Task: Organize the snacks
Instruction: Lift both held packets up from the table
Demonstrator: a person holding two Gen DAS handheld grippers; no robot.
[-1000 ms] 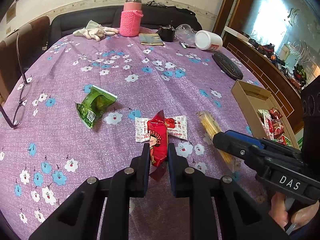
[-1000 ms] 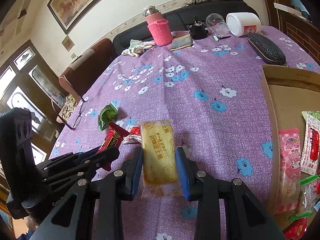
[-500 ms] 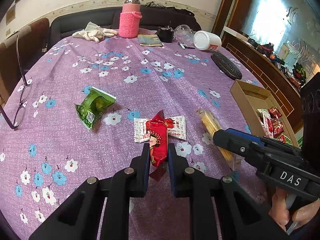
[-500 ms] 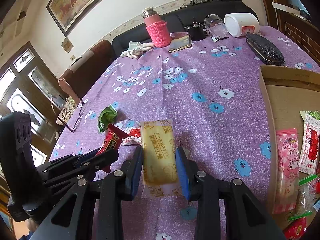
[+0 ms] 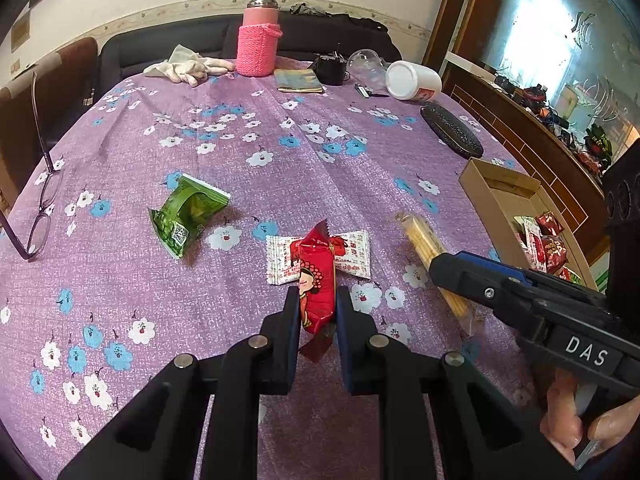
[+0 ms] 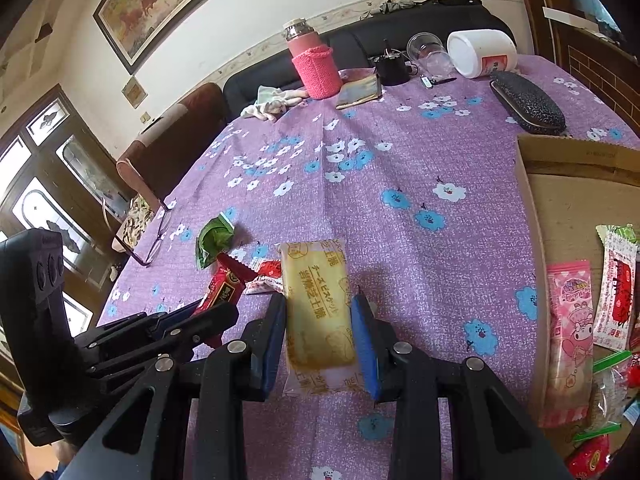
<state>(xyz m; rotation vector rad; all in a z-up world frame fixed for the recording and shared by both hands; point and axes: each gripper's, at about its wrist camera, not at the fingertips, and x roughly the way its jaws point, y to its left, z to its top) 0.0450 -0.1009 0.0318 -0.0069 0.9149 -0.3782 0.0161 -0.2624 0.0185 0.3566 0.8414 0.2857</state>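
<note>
My left gripper (image 5: pixel 318 294) is shut on a red candy packet (image 5: pixel 316 264) with a cartoon face, whose far end sticks up over a white-and-red packet (image 5: pixel 356 252) lying on the purple flowered tablecloth. A green packet (image 5: pixel 186 214) lies further left. My right gripper (image 6: pixel 318 300) is shut on a yellow biscuit packet (image 6: pixel 316 292), its blue pads pressing both long sides. In the left wrist view the same biscuit packet (image 5: pixel 420 236) shows beside the right gripper's body. A cardboard box (image 6: pixel 532 216) at the right holds several snacks, among them a pink packet (image 6: pixel 568 332).
Eyeglasses (image 5: pixel 40 216) lie at the table's left edge. At the far side stand a pink knitted flask (image 5: pixel 258 40), white gloves (image 5: pixel 188 68), a small booklet (image 5: pixel 298 80), a white jar on its side (image 5: pixel 412 80) and a black case (image 5: pixel 450 130). A person's fingers (image 5: pixel 568 428) grip the right tool.
</note>
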